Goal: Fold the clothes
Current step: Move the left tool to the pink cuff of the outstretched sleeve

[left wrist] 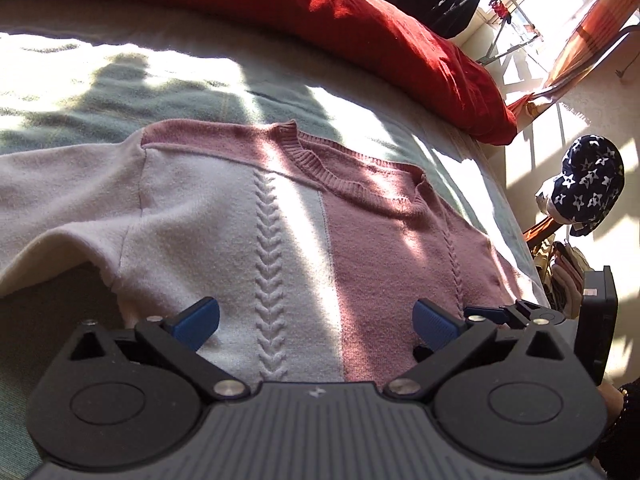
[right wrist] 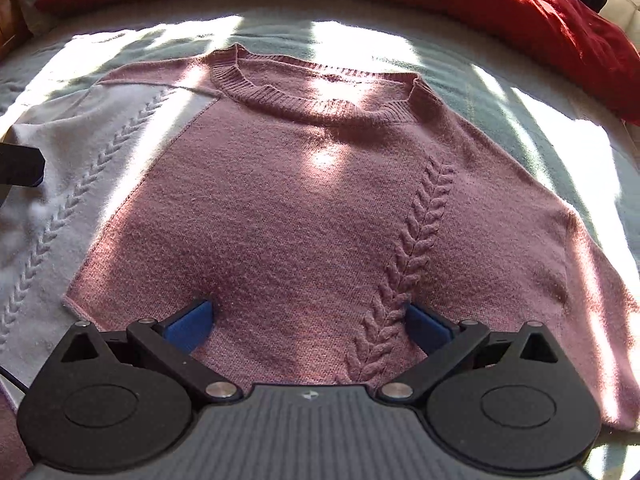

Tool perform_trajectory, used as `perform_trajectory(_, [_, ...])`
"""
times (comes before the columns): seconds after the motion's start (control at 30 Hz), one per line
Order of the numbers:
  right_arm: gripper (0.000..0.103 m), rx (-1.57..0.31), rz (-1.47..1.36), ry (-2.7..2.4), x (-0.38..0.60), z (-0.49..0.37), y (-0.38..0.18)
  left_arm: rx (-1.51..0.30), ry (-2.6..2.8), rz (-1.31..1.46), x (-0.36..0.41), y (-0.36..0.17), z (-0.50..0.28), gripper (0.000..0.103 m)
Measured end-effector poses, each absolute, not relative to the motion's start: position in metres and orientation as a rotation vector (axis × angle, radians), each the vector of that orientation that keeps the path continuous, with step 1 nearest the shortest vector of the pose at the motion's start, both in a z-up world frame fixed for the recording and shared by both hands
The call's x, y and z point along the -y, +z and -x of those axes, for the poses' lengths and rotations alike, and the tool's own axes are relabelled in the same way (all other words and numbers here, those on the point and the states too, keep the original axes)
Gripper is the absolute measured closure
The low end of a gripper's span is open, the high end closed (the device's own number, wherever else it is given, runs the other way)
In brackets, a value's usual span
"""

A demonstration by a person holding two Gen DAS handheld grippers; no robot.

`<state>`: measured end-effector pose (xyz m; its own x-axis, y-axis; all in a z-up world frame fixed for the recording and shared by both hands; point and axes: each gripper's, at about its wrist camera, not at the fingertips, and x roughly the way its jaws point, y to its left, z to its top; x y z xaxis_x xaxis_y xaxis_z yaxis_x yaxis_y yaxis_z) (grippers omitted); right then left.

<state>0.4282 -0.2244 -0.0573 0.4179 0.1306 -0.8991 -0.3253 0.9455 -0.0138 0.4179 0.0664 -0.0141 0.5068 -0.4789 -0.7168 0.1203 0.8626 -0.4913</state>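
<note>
Two grippers hover spread and empty: our left gripper [left wrist: 316, 322] and right gripper [right wrist: 310, 326] over the pink-and-white cable-knit sweater [right wrist: 312, 208], flat on the pale green bed [right wrist: 500, 92]. We judge folding not yet begun; next we pinch a sleeve

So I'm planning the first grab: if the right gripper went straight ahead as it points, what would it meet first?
Probably the pink front of the sweater, between its open fingers; depth is unclear.
</note>
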Motion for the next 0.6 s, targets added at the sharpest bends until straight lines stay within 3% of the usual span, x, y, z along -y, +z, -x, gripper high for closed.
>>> perform_trajectory(0.2, [0.000, -1.137, 0.182, 0.260, 0.219, -0.428, -0.051, -0.910, -0.239, 0.278, -0.140, 0.015, -0.441, 0.002])
perform_trajectory(0.23, [0.000, -1.141, 0.179, 0.259, 0.218, -0.428, -0.050, -0.924, -0.194, 0.249, -0.155, 0.012, -0.449, 0.008])
perform_trajectory(0.33, [0.000, -1.133, 0.167, 0.258, 0.213, -0.429, -0.045, -0.964, -0.100, 0.169, -0.193, -0.001, -0.471, 0.044])
perform_trajectory(0.6, [0.000, -1.061, 0.134, 0.282, 0.193, -0.436, -0.023, -0.998, 0.191, 0.295, -0.290, -0.017, -0.458, 0.045])
